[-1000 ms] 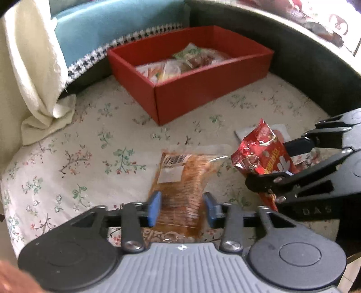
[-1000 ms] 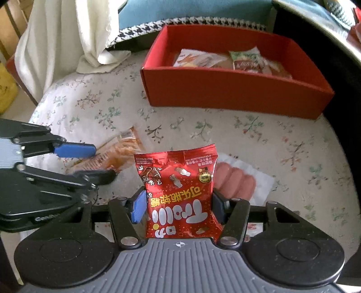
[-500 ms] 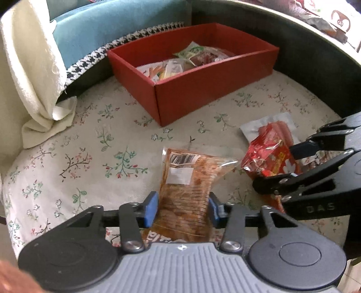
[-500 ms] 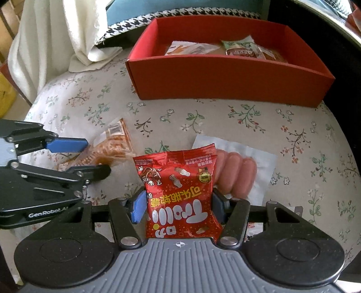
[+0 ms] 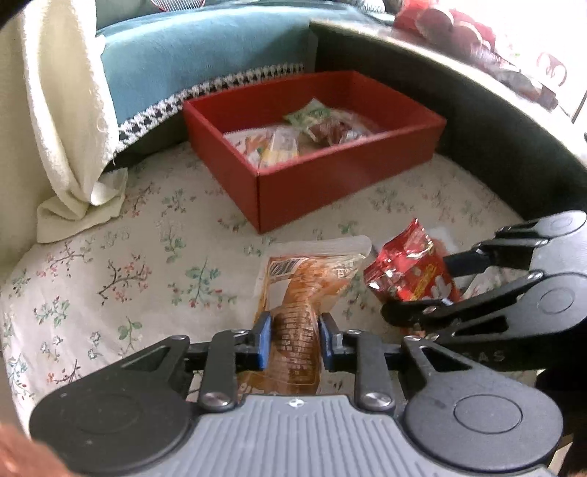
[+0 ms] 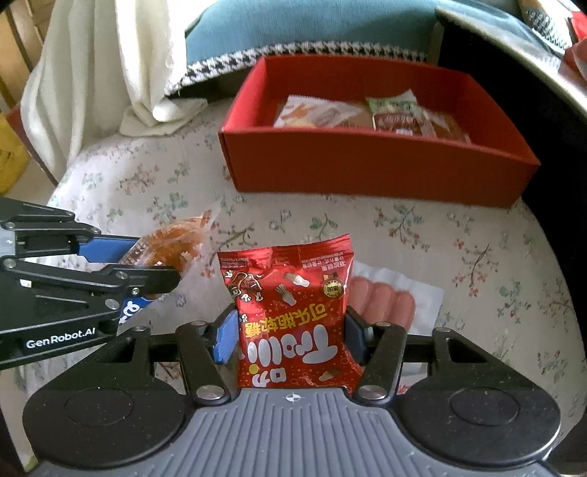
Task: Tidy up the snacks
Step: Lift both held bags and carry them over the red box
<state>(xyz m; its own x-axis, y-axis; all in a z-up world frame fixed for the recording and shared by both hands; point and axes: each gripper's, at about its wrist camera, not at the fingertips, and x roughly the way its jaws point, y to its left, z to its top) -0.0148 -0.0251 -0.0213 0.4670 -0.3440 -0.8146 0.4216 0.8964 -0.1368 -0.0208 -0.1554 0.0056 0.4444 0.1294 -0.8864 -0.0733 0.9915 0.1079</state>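
Looking along both tools, we see two snacks gripped at once above the floral cloth (image 5: 110, 279). Our left gripper (image 5: 293, 339) is clenched on the orange cracker packet (image 5: 304, 293); its jaws have just been closing, and the blue pads now pinch the packet's lower part so the wrapper buckles between them, its clear top end reaching toward the red box (image 5: 330, 183). Our right gripper (image 6: 290, 335) is grasping the red candy bag (image 6: 293, 315), which stands upright between the pads with its print upside down to us.

Both packets sit just beside each other, and the two tools nearly meet, so each crowds the other's side. Behind the candy bag, a pack of pink sausages (image 6: 389, 304) lies flat on the cloth, partly hidden by the bag and the right pad.

The red box lies ahead, beyond an open stretch of cloth, with several packets (image 6: 367, 113) already inside. A cream towel (image 5: 69, 146) hangs at the left, its end lying on the cloth near the box. A blue cushion (image 6: 312, 25) with a houndstooth edge lies behind the box, and a dark curved wall (image 5: 495, 139) rises on its right.
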